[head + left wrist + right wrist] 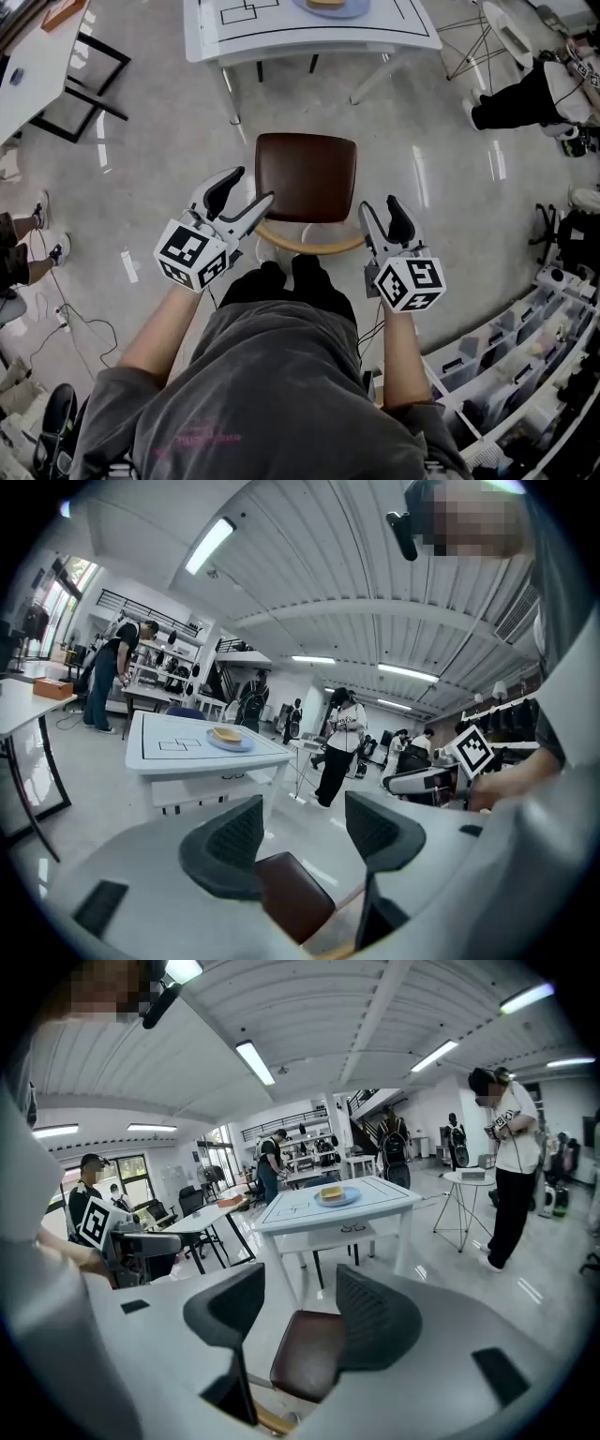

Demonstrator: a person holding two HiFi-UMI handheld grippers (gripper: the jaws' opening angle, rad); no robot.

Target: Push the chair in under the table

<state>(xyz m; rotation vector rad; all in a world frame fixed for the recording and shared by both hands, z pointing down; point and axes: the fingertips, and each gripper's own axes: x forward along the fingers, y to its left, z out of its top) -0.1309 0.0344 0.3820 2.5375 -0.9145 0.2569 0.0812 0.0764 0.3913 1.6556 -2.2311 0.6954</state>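
Note:
The chair point(307, 175) has a brown padded seat and a curved wooden backrest point(309, 244). It stands on the floor just short of the white table point(309, 39), facing it. My left gripper point(244, 195) is open at the backrest's left end, and my right gripper point(381, 208) is open at its right end. In the left gripper view the seat point(295, 899) shows low between the spread jaws of the left gripper point(305, 832), with the table point(202, 754) beyond. In the right gripper view the right gripper point(300, 1312) frames the seat point(305, 1354) and the table point(342, 1211) likewise.
A plate of food point(330, 6) sits on the table. A second table point(33, 66) stands at the far left and a wire-legged side table point(487, 37) at the upper right. A person in black point(525, 98) stands on the right. Shelving point(525, 347) lines the lower right.

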